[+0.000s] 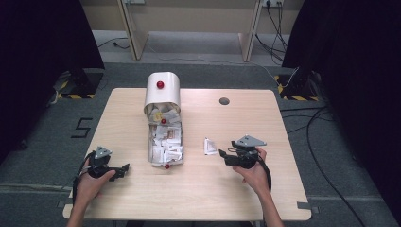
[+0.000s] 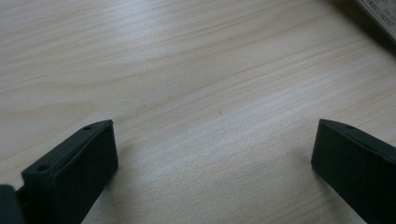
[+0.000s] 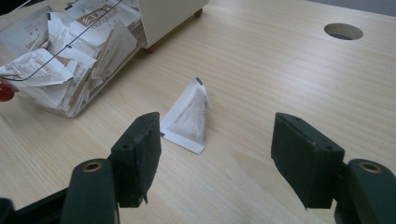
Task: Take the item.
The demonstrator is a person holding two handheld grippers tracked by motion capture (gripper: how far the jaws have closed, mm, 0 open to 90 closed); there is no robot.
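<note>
A light wooden table [image 1: 142, 198] carries, left of centre, an open box [image 1: 162, 90] with a rounded white lid tipped back and a clear tray [image 1: 165, 144] full of paper sachets; red knobs mark the lid and the tray's front edge. A round cable hole [image 1: 224, 100] lies toward the far right of the table top. In the high view the left gripper [image 1: 125, 168] rests low on the table at the near left, held in the person's left hand [image 1: 90, 184], its jaws pointing toward the tray's near end. In the left gripper view its two black jaws stand wide apart with bare wood between them; they hold and touch nothing, and a corner of the tray [image 2: 380, 14] shows at the upper right. The right gripper [image 1: 222, 155], held in the right hand [image 1: 255, 175], sits right of the tray, jaws pointing left. Its jaws stand wide open and grip nothing. A single white sachet [image 1: 209, 146] lies on the table between tray and right gripper, just ahead of the jaws; in the right gripper view the sachet [image 3: 189, 116] sits just beyond the left jaw's tip, apart from both pads as far as can be told.
</note>
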